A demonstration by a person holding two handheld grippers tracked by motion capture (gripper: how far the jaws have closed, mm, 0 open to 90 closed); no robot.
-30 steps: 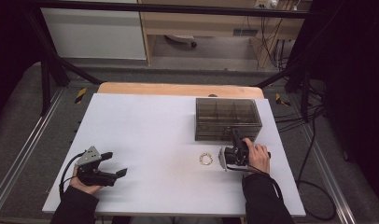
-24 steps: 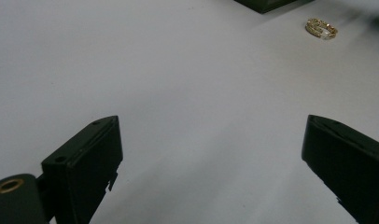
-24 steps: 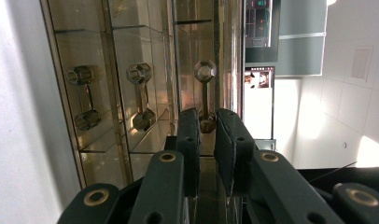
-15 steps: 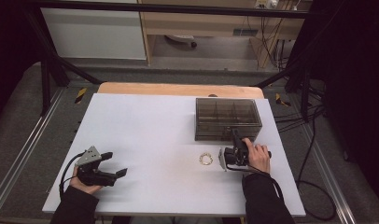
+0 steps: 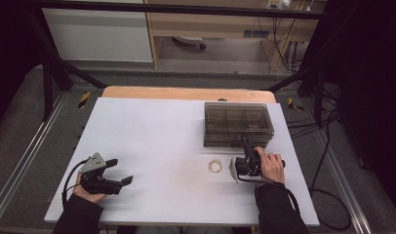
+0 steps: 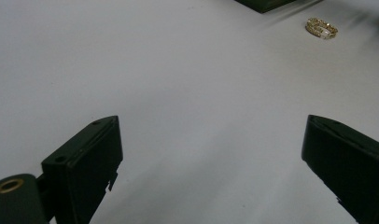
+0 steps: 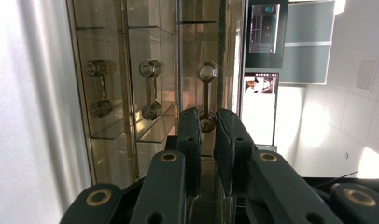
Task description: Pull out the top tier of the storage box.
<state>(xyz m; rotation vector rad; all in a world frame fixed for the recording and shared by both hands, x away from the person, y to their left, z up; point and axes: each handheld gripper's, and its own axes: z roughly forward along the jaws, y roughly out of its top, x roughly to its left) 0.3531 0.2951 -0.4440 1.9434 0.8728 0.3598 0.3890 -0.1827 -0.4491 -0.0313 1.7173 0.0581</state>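
Note:
A smoky clear box (image 5: 238, 124) with small drawers stands at the right back of the white table (image 5: 157, 131). My right gripper (image 5: 246, 145) lies on its side against the box front. In the right gripper view its jaws (image 7: 207, 116) stand almost together around a metal drawer handle (image 7: 207, 72) with hexagonal ends, pads pressing on it. A small gold chain ring (image 5: 215, 166) lies on the table just left of that hand, also seen far off as the gold ring (image 6: 321, 27). My left gripper (image 5: 120, 171) rests open at the front left, nothing between its jaws (image 6: 211, 154).
Two more drawer handles (image 7: 150, 70) (image 7: 98, 67) sit beside the gripped one. A wooden strip (image 5: 186, 93) borders the table's far edge. Cables (image 5: 327, 195) trail on the floor at the right. The box corner (image 6: 267, 3) shows far ahead of the left gripper.

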